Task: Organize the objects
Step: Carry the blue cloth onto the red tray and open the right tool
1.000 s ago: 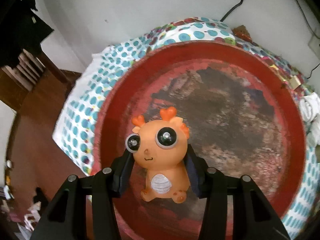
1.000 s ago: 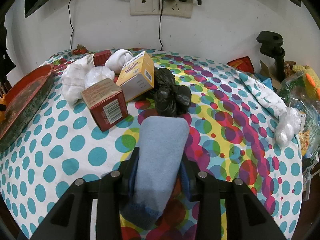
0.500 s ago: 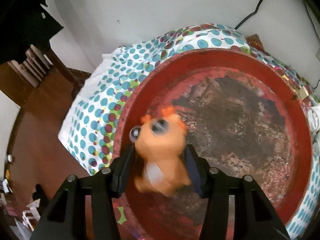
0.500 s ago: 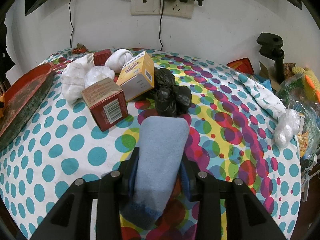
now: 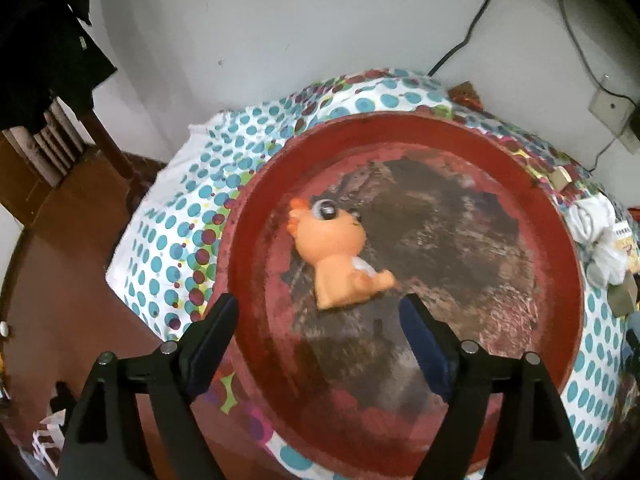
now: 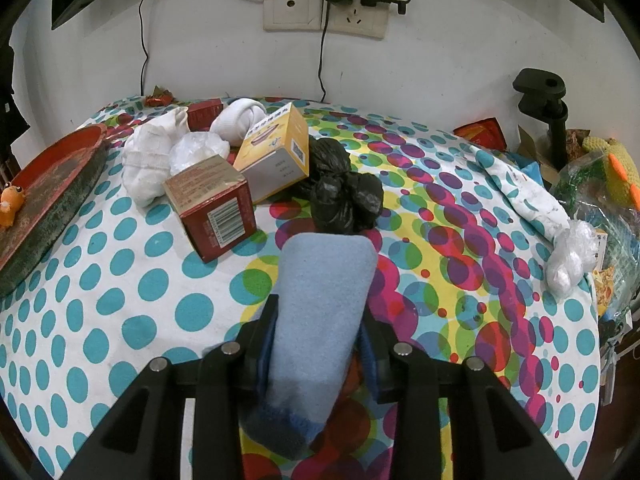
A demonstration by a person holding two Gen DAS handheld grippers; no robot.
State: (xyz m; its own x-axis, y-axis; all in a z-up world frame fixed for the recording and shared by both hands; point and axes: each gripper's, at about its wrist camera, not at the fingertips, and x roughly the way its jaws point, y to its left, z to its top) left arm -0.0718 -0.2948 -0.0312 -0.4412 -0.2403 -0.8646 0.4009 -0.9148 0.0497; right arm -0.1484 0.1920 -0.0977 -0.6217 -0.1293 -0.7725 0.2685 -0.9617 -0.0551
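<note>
An orange big-eyed toy figure lies tipped on its side in the worn red tray, left of its middle. My left gripper is open and empty, just short of the toy above the tray's near part. My right gripper is shut on a light blue folded cloth and holds it over the dotted tablecloth. In the right wrist view the tray and the toy show at the far left.
A red box, a yellow box, white socks and bags and a black bag crowd the table's back middle. A clear bag, snack packs and a knitted toy lie at right. Wall sockets and cables are behind.
My left gripper has opened and let go of the orange toy, which has dropped and tipped over in the tray. The gripper has pulled back. The right gripper has held still.
</note>
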